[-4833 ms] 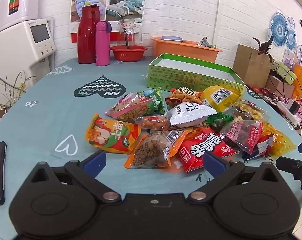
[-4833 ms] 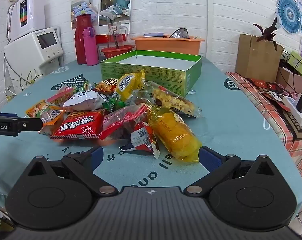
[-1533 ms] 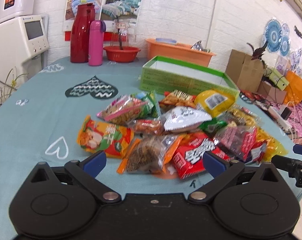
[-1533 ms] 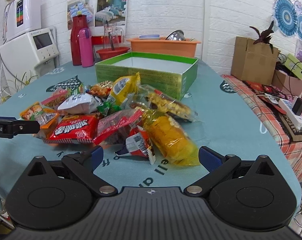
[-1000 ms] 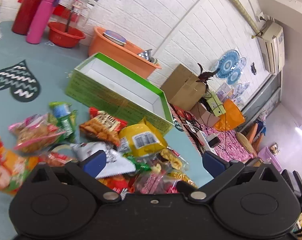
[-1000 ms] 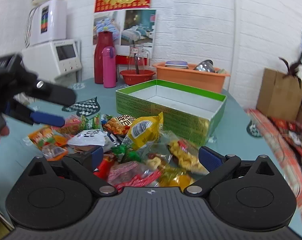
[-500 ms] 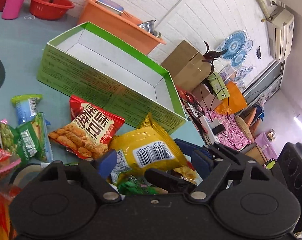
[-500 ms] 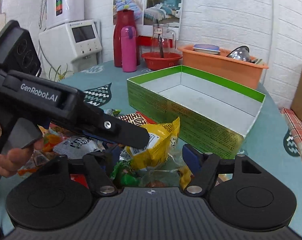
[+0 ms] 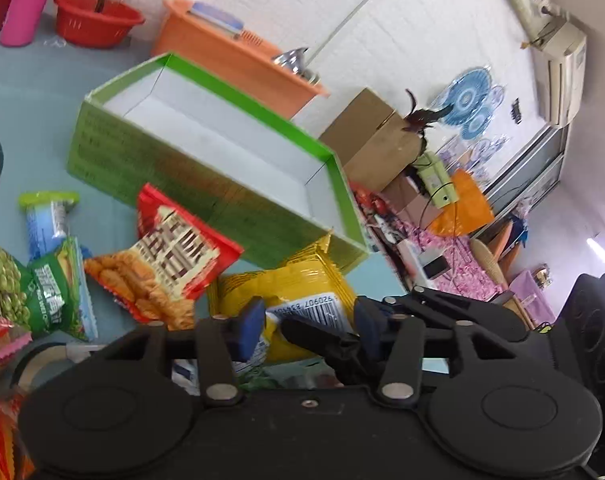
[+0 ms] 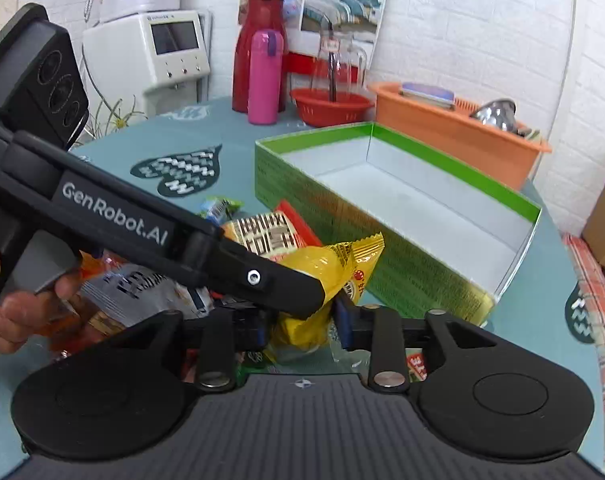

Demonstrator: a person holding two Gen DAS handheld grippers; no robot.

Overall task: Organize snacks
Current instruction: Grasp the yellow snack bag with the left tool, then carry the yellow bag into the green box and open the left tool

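Note:
A yellow snack bag [image 9: 302, 284] lies at the near corner of the open green box [image 9: 206, 184], on the edge of the snack pile. My left gripper [image 9: 307, 328] has its jaws closing, and its blue pads press the bag's barcode end. My right gripper [image 10: 300, 326] comes from the other side; its jaws are closing too, and the yellow snack bag [image 10: 322, 268] bulges between its pads. The left gripper's finger [image 10: 262, 276] crosses over the bag in the right wrist view. The right gripper's fingers [image 9: 442, 310] show in the left wrist view.
A red snack bag [image 9: 174, 256], a green pea bag [image 9: 42, 284] and other packets lie left of the yellow one. The green box [image 10: 342, 216] holds nothing. Behind it stand an orange basin [image 10: 454, 132], a red bowl [image 10: 330, 106] and a pink bottle [image 10: 264, 76]. A hand [image 10: 18, 308] holds the left gripper.
Both grippers swung in over the pile to the yellow bag beside the box. In the last half second both pairs of jaws narrowed from wide open onto the bag.

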